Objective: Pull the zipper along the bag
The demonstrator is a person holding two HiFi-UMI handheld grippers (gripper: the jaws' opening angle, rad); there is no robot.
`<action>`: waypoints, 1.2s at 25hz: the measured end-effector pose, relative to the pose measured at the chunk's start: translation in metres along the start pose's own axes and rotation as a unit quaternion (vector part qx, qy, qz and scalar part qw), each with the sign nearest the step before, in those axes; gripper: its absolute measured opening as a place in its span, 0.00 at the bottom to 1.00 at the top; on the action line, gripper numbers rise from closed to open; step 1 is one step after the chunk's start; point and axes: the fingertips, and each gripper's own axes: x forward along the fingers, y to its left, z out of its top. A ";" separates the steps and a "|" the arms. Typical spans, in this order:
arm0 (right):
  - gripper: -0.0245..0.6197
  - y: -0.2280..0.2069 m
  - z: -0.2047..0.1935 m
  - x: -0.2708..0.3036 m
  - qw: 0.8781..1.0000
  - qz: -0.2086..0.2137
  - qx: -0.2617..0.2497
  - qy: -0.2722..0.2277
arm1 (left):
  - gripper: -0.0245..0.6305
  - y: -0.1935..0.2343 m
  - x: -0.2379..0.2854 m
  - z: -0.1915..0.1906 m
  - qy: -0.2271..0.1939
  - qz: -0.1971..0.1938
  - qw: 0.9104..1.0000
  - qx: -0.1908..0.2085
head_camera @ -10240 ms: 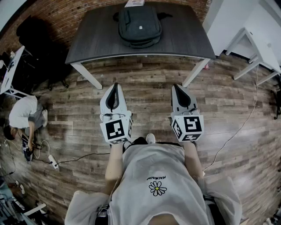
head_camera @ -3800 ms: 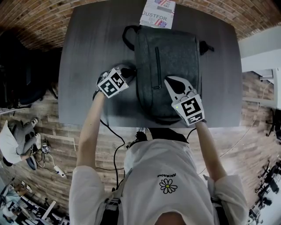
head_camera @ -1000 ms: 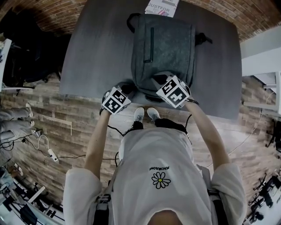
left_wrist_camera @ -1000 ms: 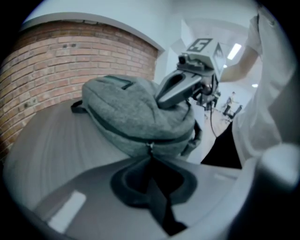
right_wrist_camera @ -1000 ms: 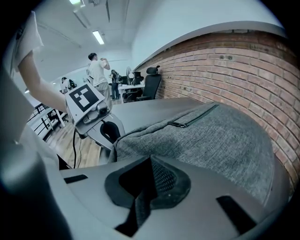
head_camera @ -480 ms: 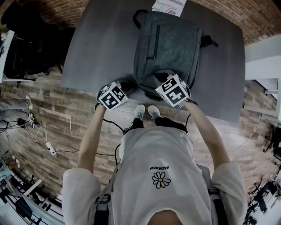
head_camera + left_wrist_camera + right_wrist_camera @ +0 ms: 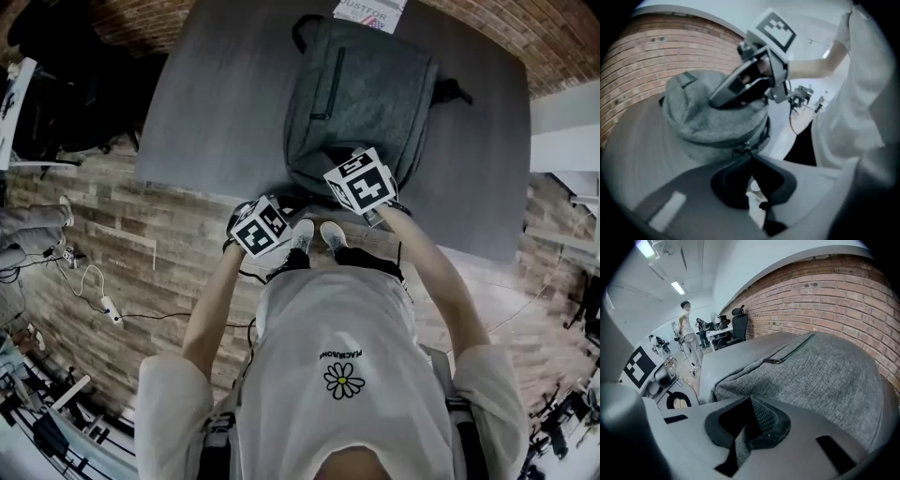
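The zipper pull (image 7: 744, 149) sits at the near end of the grey bag (image 7: 361, 103), where the dark zipper track (image 7: 761, 133) curves round the bag's rounded end. The left gripper (image 7: 750, 157) has its jaws drawn together, with the tips pinched on that pull. Higher on the same end of the bag, the right gripper (image 7: 750, 400) is closed on a fold of the grey fabric, which shows between its dark pads. In the left gripper view it reaches in over the top of the bag. The bag lies flat on the dark tabletop (image 7: 216, 103), its near end at the tabletop's edge in front of the person. A closed pocket zipper (image 7: 328, 82) runs lengthwise down the bag's upper face. Beyond the bag's far end lies a printed sheet (image 7: 371, 11), and beyond that stands a brick wall (image 7: 843, 291). Below the bag's near end, the person's shoes (image 7: 319, 234) stand on the wooden floor (image 7: 122, 253).
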 end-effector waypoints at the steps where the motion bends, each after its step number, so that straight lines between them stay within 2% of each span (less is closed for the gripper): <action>1: 0.04 0.002 0.004 0.003 1.000 0.002 0.012 -0.004 | 0.04 0.008 -0.006 -0.004 -0.004 0.022 1.000 -0.022; 5: 0.04 0.008 0.025 0.018 0.998 0.005 0.066 -0.009 | 0.04 0.036 -0.031 -0.017 -0.002 0.095 0.994 -0.060; 8: 0.04 0.015 0.042 0.033 0.996 0.027 0.088 -0.001 | 0.04 0.052 -0.046 -0.026 0.003 0.121 0.990 -0.072; 13: 0.04 0.022 0.056 0.047 0.986 0.076 0.144 0.015 | 0.04 0.072 -0.058 -0.037 0.007 0.159 0.985 -0.069; 17: 0.04 0.026 0.057 0.047 0.988 0.075 0.139 0.005 | 0.05 0.079 -0.054 -0.034 -0.022 0.189 0.981 -0.050; 21: 0.04 0.029 0.056 0.049 0.988 0.076 0.132 0.006 | 0.05 0.080 -0.048 -0.035 -0.043 0.195 0.977 -0.082; 25: 0.04 0.029 0.056 0.052 0.986 0.088 0.141 0.009 | 0.05 0.085 -0.040 -0.024 -0.057 0.203 0.974 -0.086; 30: 0.04 0.033 0.058 0.055 0.987 0.092 0.132 0.011 | 0.05 0.091 -0.041 -0.023 -0.078 0.226 0.964 -0.119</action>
